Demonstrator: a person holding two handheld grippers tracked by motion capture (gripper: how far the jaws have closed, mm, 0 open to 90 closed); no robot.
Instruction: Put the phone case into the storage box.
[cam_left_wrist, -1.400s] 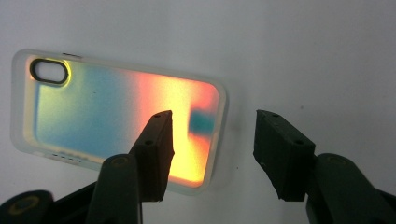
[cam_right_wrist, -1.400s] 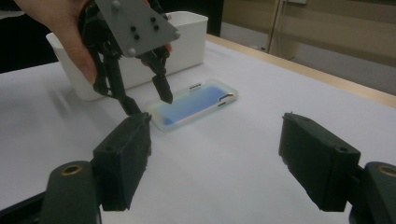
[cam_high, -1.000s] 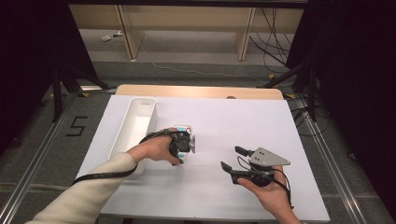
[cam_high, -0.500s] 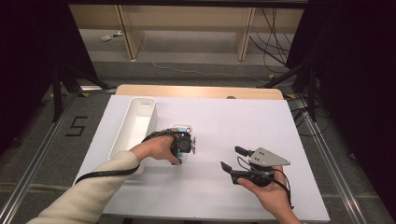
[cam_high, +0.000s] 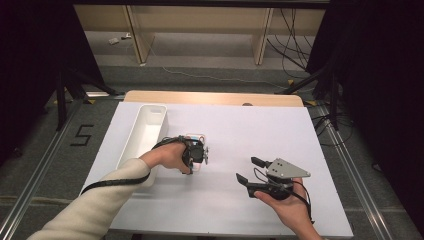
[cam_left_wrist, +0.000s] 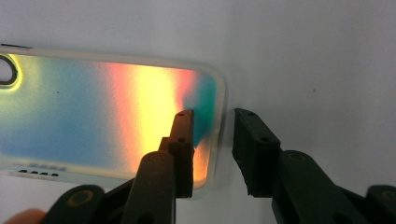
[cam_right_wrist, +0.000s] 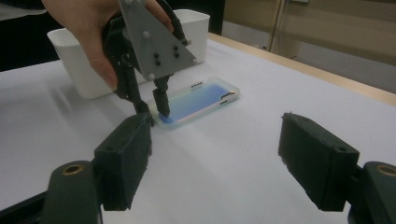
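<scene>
An iridescent phone case (cam_left_wrist: 116, 107) with a clear rim lies flat on the white table (cam_high: 240, 125), its far end (cam_high: 195, 136) showing past my left hand. My left gripper (cam_high: 200, 162) points down at its near end. One jaw rests inside the case and the other stands just outside the rim, with a small gap left. These jaws have just been closing with the case's end wall between them. The right gripper view shows the same straddle of the left gripper (cam_right_wrist: 154, 112) over the case (cam_right_wrist: 201, 100). My right gripper (cam_high: 247, 169) hovers open and empty at the front right.
A long white bin (cam_high: 145, 125) stands left of the case, close to my left hand; it also appears as the bin (cam_right_wrist: 79, 51) behind that hand. A wooden strip (cam_high: 215, 97) runs along the table's far edge.
My left hand has barely shifted over the case's end. The right hand and its gripper have kept still.
</scene>
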